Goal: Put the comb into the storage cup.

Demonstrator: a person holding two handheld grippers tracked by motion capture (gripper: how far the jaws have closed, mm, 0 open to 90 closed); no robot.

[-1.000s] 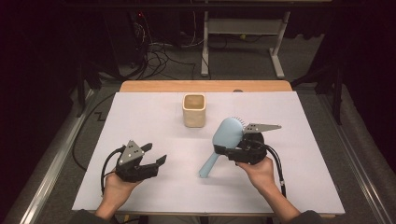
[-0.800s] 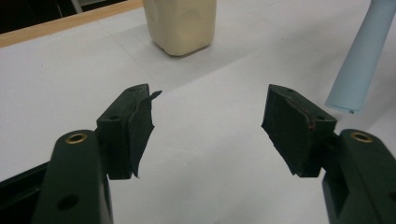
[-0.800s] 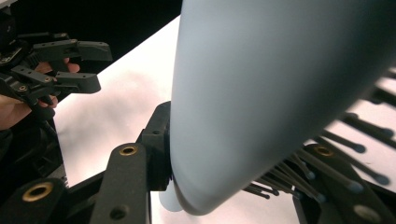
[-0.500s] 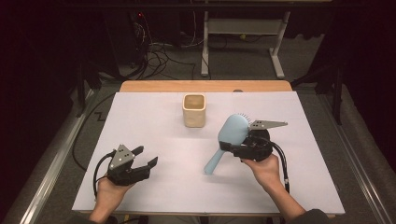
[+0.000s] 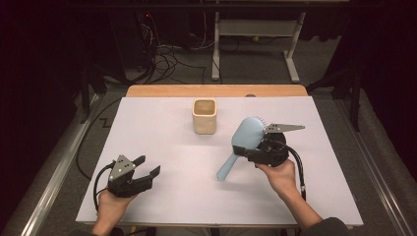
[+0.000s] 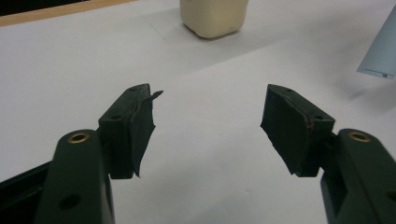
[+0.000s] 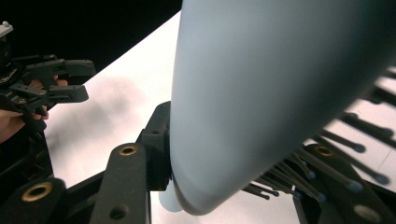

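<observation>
High view: my right gripper (image 5: 248, 153) is clamped on the pale blue hairbrush (image 5: 240, 145) where head meets handle, lifted over the counter (image 5: 162, 123) at right, handle slanting near-left. My left gripper (image 5: 147, 167) rests near-left, jaws apart on nothing. A cream cup (image 5: 204, 116) stands far centre.

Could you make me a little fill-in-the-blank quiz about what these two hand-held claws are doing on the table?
1. The right gripper is shut on a light blue ____.
2. The left gripper holds nothing; its jaws stand ____.
3. The cream cup stands upright on the white table, and its inside looks ____.
4. In the high view, the hairbrush handle points toward the ____ gripper.

Missing words: hairbrush; open; empty; left
</observation>
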